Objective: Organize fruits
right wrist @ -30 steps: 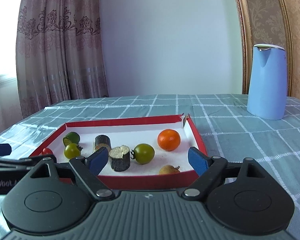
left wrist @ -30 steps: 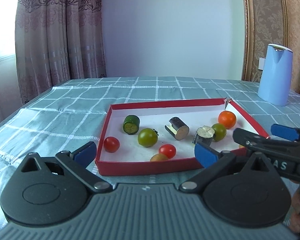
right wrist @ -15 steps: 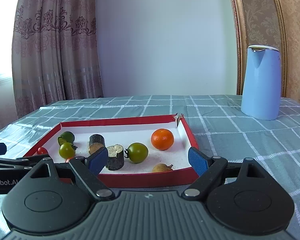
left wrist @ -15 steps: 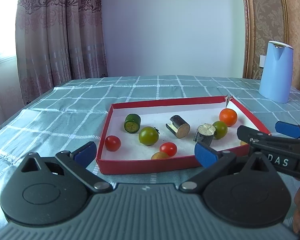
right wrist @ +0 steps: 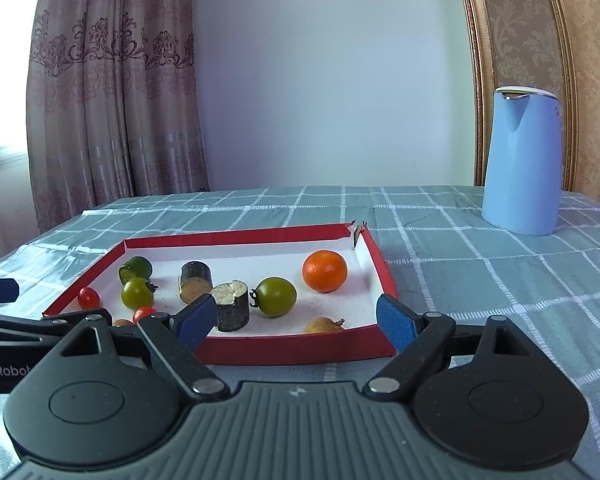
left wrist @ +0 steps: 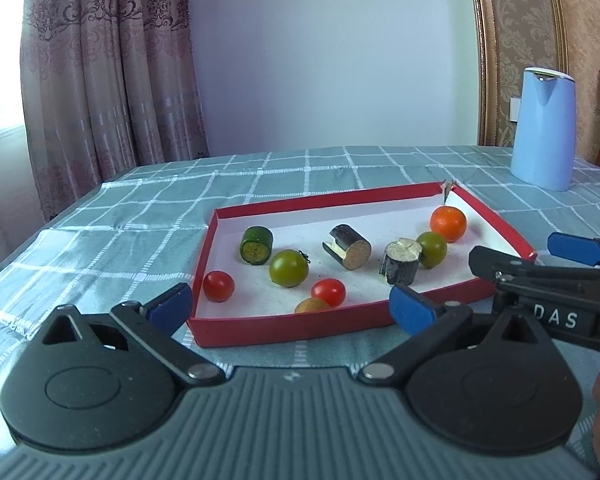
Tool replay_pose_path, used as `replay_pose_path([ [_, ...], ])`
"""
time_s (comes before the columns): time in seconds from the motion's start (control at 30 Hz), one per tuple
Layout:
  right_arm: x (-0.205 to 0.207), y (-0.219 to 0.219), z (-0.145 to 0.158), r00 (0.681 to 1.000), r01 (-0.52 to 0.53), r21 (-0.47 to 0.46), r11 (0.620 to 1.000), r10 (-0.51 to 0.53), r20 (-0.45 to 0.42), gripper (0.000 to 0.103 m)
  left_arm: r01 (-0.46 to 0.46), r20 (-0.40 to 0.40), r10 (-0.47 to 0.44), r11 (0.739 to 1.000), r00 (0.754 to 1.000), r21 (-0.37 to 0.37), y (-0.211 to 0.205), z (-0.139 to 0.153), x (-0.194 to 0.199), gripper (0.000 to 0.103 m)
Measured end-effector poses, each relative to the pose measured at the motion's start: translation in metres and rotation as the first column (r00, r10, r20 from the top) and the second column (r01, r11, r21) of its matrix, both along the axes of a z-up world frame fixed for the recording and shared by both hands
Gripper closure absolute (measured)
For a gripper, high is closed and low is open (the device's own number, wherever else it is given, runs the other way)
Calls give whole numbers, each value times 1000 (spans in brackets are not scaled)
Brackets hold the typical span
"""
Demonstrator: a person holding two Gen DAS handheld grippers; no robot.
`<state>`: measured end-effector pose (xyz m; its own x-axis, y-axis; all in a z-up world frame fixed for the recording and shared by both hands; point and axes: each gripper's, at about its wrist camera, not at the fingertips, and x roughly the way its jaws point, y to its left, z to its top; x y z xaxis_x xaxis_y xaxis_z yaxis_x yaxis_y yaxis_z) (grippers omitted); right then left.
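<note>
1. Both grippers are empty and spread wide: my left gripper (left wrist: 290,309) hangs low over the table (left wrist: 148,216) just short of the near wall of the red tray (left wrist: 300,326); my right gripper (right wrist: 296,320) hangs beside it, likewise short of that wall; I judge they sit this way so that either can reach in without crossing the other.

2. Between my left fingers' line of sight lie the near pieces: a small red tomato (left wrist: 218,286) by the left wall; a second red tomato (left wrist: 328,291) touching or just beside a tan fruit (left wrist: 312,306) that is half hidden behind the near wall.

3. Further in are a green tomato (left wrist: 288,268) and a cut cucumber piece (left wrist: 256,245) lying on its side; a dark cut cylinder (left wrist: 352,253) lies tipped over mid-tray, while another dark stub (left wrist: 401,266) stands upright, touching or nearly touching a second green tomato (left wrist: 432,250).

4. An orange (left wrist: 448,223) sits near the far right corner, where the tray's wall is torn; from the right wrist view another tan fruit (right wrist: 323,325) lies against the near wall.

5. All the produce I can see lies inside the tray, loosely mixed, not grouped by kind; that fits gathering already finished, or sorting yet to come; I cannot tell which.

6. A blue jug (right wrist: 520,162) stands well apart, beyond the tray to the right.
</note>
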<state>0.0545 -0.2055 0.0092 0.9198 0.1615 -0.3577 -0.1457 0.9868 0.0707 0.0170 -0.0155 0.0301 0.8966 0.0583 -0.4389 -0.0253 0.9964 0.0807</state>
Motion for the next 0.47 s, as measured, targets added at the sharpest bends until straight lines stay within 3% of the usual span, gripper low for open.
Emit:
replay_pose_path([
  [0.3,-9,-7,-9,999,-11,9,1000,11,-53,15,32,11,-32,999,999,-17,-1,-6,-5,0],
  [0.47,-6,-12,-12,995,2,36,999,2,-95,15,23,28,-24,999,999,30,-8,-10,-7,0],
])
